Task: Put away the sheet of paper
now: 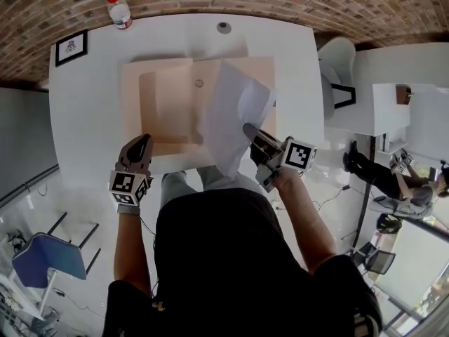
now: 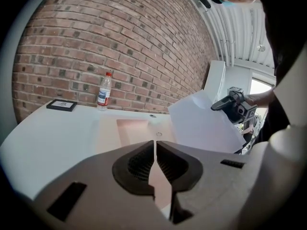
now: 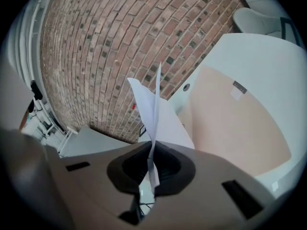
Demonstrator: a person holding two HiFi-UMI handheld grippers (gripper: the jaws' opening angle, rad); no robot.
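A white sheet of paper (image 1: 235, 118) stands on edge over the right half of an open peach folder (image 1: 168, 107) lying on the white table (image 1: 84, 104). My right gripper (image 1: 251, 133) is shut on the sheet's near edge. In the right gripper view the paper (image 3: 163, 119) rises from between the pads of that gripper (image 3: 153, 152), with the folder (image 3: 240, 123) beyond. My left gripper (image 1: 142, 142) hovers at the folder's near left corner. In the left gripper view this gripper (image 2: 155, 147) has its jaws together with nothing seen between them. The sheet (image 2: 201, 123) is at that view's right.
A plastic bottle (image 1: 119, 10) and a small framed card (image 1: 71, 47) stand at the table's far left. A round fitting (image 1: 224, 27) sits at the far edge. A white chair (image 1: 337, 55) is right of the table, a blue chair (image 1: 45, 258) on the floor at left.
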